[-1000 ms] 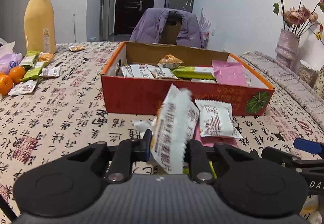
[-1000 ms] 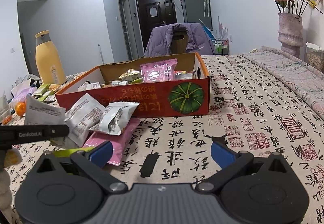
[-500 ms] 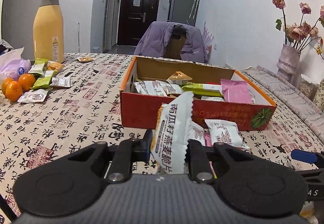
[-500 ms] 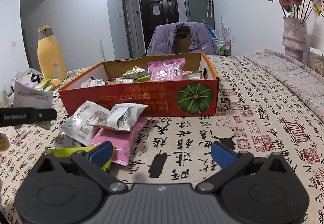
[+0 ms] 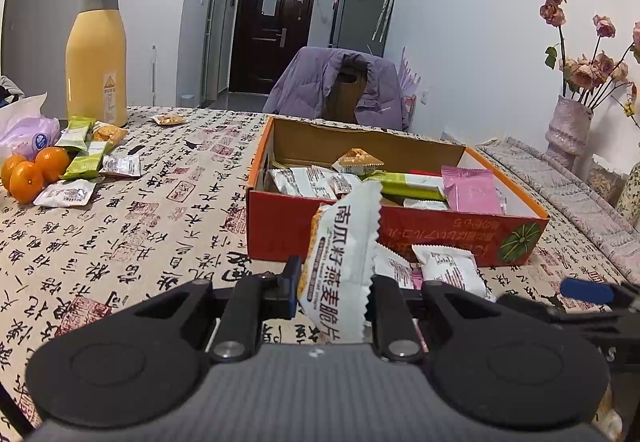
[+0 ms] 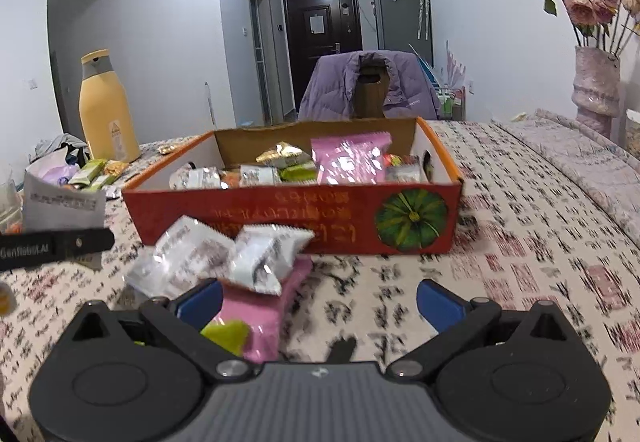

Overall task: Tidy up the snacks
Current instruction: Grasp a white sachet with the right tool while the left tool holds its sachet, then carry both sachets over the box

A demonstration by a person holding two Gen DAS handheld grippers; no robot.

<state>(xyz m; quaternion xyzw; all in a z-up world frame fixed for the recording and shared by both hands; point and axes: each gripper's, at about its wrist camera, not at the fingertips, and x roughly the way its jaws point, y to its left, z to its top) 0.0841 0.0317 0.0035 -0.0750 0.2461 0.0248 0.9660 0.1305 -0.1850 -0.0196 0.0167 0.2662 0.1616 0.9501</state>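
My left gripper (image 5: 334, 292) is shut on a white oat-crisp snack packet (image 5: 344, 262) and holds it upright in front of the red cardboard box (image 5: 360, 232), left of its middle. The box holds several packets, including a pink one (image 5: 470, 190) and a green one (image 5: 408, 184). My right gripper (image 6: 318, 304) is open and empty, low over a pile of white packets (image 6: 224, 258), a pink packet (image 6: 260, 318) and a green one (image 6: 226, 334) before the box (image 6: 280, 218). The left gripper and its packet (image 6: 64, 202) show at the right wrist view's left edge.
A yellow bottle (image 5: 96, 54) stands at the far left, with oranges (image 5: 32, 172) and several loose packets (image 5: 84, 162) beside it. A vase of dried roses (image 5: 568, 130) stands at the right. A chair with a purple jacket (image 5: 340, 86) is behind the table.
My left gripper has pulled back and to the left with the packet; the box now looks farther and more to the right. My right gripper has moved forward toward the pile.
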